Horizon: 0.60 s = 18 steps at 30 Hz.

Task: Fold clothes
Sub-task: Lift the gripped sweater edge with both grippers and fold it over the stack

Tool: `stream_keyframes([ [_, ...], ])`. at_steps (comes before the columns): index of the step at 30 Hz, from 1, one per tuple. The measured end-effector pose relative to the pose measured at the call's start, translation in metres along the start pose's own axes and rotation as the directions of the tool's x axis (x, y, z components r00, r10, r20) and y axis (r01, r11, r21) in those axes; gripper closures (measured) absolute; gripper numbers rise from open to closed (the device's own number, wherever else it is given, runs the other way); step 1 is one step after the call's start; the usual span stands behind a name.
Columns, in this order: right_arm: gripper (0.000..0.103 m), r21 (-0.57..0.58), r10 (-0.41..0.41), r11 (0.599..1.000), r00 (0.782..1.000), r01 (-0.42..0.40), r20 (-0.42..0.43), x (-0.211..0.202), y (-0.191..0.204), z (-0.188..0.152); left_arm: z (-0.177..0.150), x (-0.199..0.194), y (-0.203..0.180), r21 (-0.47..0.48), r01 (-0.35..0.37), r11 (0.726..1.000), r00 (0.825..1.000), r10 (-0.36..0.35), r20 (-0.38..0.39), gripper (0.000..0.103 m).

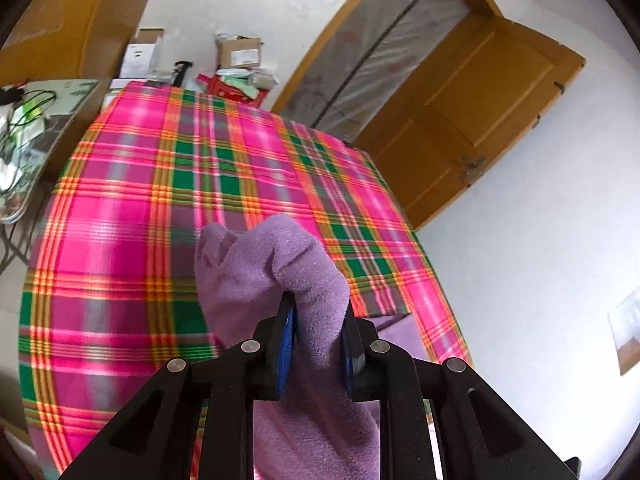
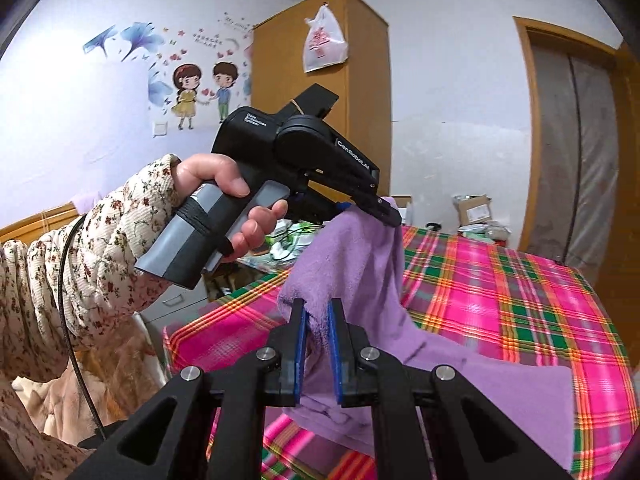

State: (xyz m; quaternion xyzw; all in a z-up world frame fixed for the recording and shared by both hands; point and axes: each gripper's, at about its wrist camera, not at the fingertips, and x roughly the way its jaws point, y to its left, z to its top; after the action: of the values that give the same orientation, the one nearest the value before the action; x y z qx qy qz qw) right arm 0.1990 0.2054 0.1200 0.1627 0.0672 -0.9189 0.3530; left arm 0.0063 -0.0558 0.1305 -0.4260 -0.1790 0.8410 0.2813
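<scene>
Purple fleece garment (image 2: 352, 264) is lifted off the bed (image 2: 520, 300) with the pink plaid cover, one end trailing on the cover near the front edge. Left hand-held gripper (image 1: 318, 344) is pinching a bunched fold, right hand-held gripper (image 2: 318, 344) is clamped narrow on another edge, person's hand (image 2: 236, 200) in a floral sleeve holds the left one

Both tools, left (image 1: 318, 312) and right (image 2: 317, 316), raised, pads clamped; hand (image 2: 224, 196) around left handle.
</scene>
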Motion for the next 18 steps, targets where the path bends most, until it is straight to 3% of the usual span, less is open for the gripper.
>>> stream_keyframes([
  [18, 0.092, 0.106, -0.16, 0.982, 0.987, 0.156, 0.024, -0.051, -0.068, -0.01, 0.011, 0.058, -0.065, 0.05, 0.066, 0.997, 0.997, -0.063, -0.054, 0.083],
])
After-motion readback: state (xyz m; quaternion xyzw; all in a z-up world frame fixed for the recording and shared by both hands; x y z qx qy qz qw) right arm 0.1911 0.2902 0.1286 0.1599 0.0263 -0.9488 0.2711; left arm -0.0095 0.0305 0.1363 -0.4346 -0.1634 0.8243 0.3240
